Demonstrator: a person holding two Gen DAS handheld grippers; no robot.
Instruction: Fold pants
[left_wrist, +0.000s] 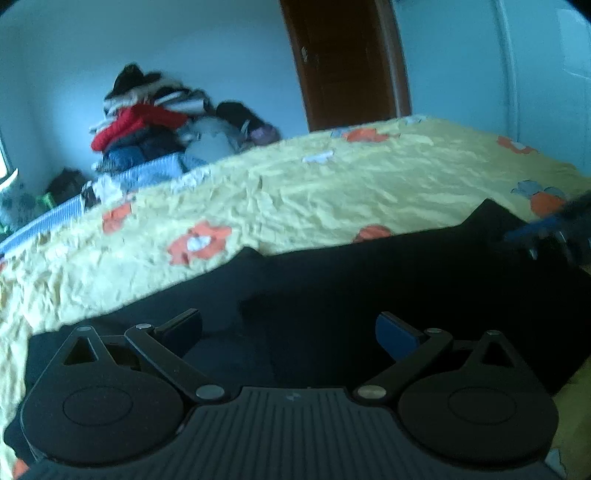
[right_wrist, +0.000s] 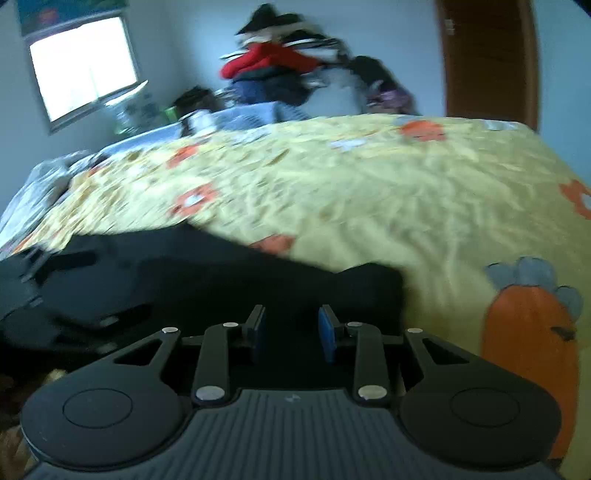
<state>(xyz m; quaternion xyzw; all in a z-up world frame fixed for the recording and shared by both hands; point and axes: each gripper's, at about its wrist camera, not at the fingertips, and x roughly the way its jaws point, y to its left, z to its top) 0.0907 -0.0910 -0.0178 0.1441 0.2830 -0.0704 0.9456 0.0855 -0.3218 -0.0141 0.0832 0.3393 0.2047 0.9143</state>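
Black pants (left_wrist: 369, 280) lie flat on the yellow flowered bedspread (left_wrist: 332, 192) near its front edge. My left gripper (left_wrist: 288, 332) hovers over the pants with its jaws wide open and nothing between them. The right gripper shows at the right edge of the left wrist view (left_wrist: 554, 232), at the pants' far right corner. In the right wrist view the pants (right_wrist: 207, 280) spread to the left. My right gripper (right_wrist: 291, 332) is low over their right end, jaws partly open with a clear gap; whether fabric lies between them is hidden in the dark.
A pile of clothes (left_wrist: 155, 122) sits at the far side of the bed, also in the right wrist view (right_wrist: 280, 70). A brown door (left_wrist: 347, 62) stands behind. A window (right_wrist: 85, 70) is on the left wall. The bedspread (right_wrist: 369, 192) stretches beyond the pants.
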